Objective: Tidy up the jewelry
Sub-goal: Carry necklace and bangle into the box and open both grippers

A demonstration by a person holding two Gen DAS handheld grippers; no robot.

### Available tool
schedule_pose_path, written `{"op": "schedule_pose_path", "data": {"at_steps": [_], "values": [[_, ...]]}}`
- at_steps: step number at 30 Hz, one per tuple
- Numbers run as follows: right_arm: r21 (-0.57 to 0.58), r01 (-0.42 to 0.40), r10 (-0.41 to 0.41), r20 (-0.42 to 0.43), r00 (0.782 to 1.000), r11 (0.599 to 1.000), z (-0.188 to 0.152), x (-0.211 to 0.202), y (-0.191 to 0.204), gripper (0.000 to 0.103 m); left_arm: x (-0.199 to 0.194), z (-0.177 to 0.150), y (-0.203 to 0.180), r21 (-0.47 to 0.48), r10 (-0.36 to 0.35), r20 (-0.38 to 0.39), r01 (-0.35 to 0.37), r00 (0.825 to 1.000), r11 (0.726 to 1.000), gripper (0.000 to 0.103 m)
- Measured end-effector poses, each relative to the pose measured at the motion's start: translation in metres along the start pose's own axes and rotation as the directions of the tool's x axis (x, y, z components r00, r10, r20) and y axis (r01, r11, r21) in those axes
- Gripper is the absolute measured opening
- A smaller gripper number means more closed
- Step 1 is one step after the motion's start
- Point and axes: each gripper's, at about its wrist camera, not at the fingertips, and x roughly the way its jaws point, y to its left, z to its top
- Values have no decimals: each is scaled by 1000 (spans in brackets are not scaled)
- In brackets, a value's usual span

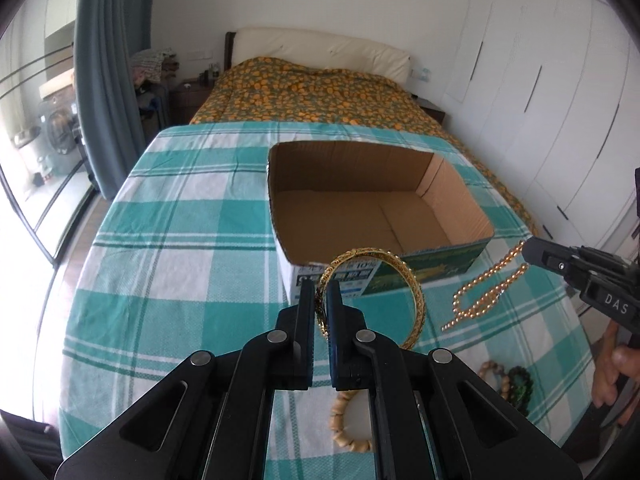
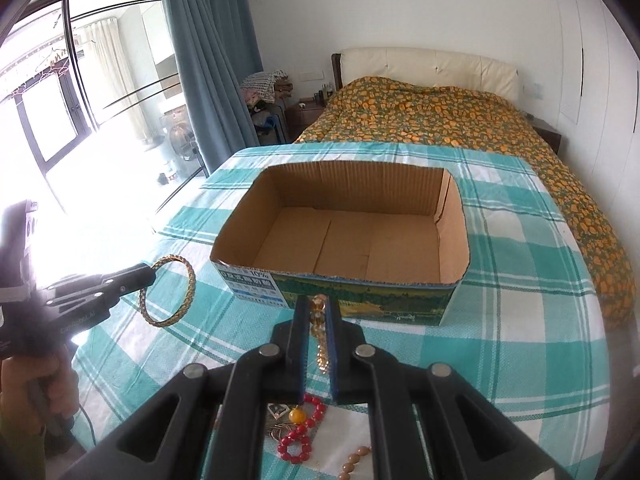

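An open cardboard box (image 1: 404,258) (image 2: 248,280) stands empty on the checked tablecloth. My left gripper (image 1: 320,292) (image 2: 148,274) is shut on a gold bangle (image 1: 416,300) (image 2: 188,292), held in the air just short of the box's near wall. My right gripper (image 2: 318,306) (image 1: 528,250) is shut on a golden bead necklace (image 2: 320,344) (image 1: 480,296) that hangs down from its jaws, to the right of the bangle and near the box's right corner.
On the cloth below lie a wooden bead bracelet (image 1: 344,416), a pale bead bracelet (image 1: 496,372), a dark green bracelet (image 1: 524,384), red beads (image 2: 304,432) with an amber pendant (image 2: 298,416). A person's hand (image 1: 612,368) holds the right handle. A bed (image 2: 440,112) lies beyond the table.
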Motion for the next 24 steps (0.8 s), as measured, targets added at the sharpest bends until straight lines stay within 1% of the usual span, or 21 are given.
{"op": "schedule_pose_path", "data": {"at_steps": [4,8,11,13,17,21,22,23,24], "values": [[-7,-25,25,37,999,1000,32,-8,1,8,5,35,-7,14,-16,15,16,1000,1000,3],[-23,-27,29,88,996,999,70,-14,2,8,27,69,-13,16,-29,2,29,1000,999,3],[-25,-24,26,100,995,999,96,-6,-1,8,50,84,-17,19,-25,-21,25,999,1000,3],[-24,-20,23,91,996,1000,106,7,-7,8,69,90,-19,17,-16,-44,17,999,1000,4],[-9,-10,10,40,999,1000,111,47,-22,8,106,89,-21,12,7,-100,-5,995,1000,4],[9,22,-22,-7,1000,1000,96,82,-35,8,133,80,-19,-1,34,-134,-34,990,999,6],[22,29,-28,-18,999,999,92,89,-39,9,138,77,-19,-3,39,-142,-39,989,999,11],[37,41,-40,-24,999,998,87,94,-43,9,142,74,-19,0,46,-155,-46,987,999,19],[49,56,-55,-34,998,997,84,97,-46,14,145,71,-20,8,62,-166,-61,984,998,50]]}}
